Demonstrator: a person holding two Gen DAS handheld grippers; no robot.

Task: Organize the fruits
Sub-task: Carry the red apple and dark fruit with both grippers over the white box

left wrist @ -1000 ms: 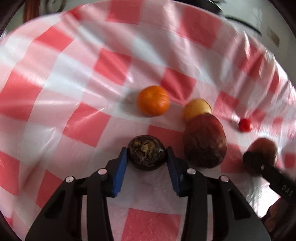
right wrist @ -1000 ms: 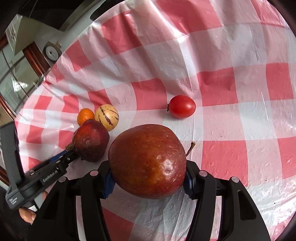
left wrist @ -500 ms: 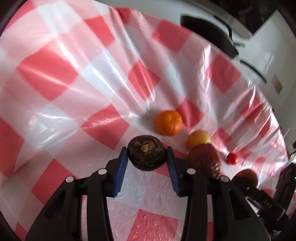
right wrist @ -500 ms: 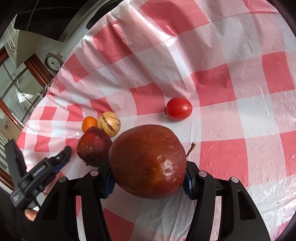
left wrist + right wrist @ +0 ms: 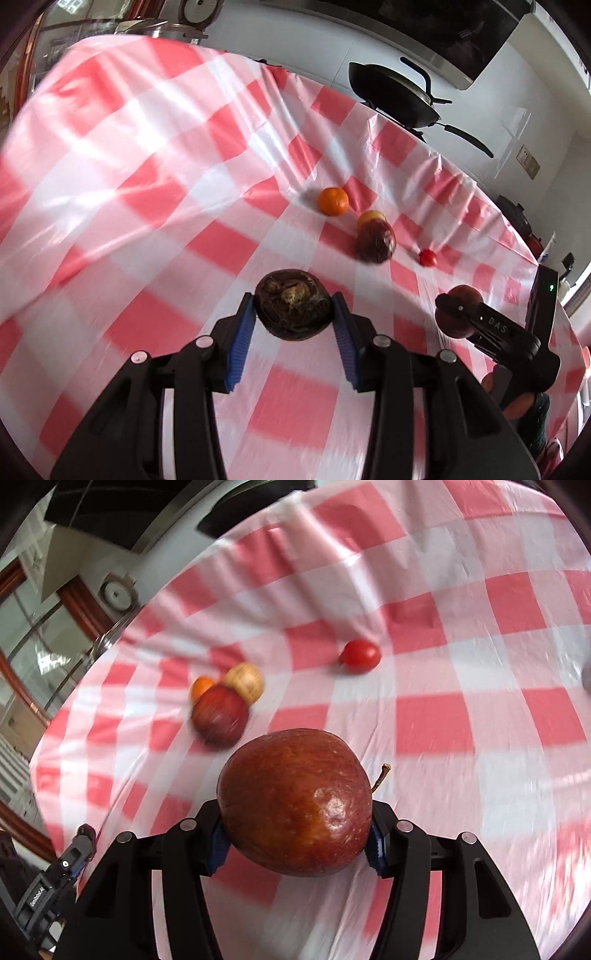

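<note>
My left gripper (image 5: 293, 314) is shut on a small dark wrinkled fruit (image 5: 293, 308), held above the checked cloth. My right gripper (image 5: 295, 834) is shut on a big red apple (image 5: 295, 801) with its stem to the right; that apple (image 5: 458, 310) also shows in the left wrist view at the right, between the other gripper's black fingers. On the cloth lie an orange (image 5: 333, 201), a yellow striped fruit (image 5: 244, 681), a second dark red apple (image 5: 220, 715) touching it, and a small tomato (image 5: 360, 655) apart to the right.
A red and white checked plastic cloth (image 5: 147, 184) covers the table. Behind its far edge a black wok (image 5: 391, 92) stands on a white counter. The left gripper's tip (image 5: 79, 845) shows at the lower left of the right wrist view.
My left gripper has pulled back and away from the fruit cluster with the dark fruit, so the cluster looks smaller and farther. The right gripper has drawn back a little with the apple.
</note>
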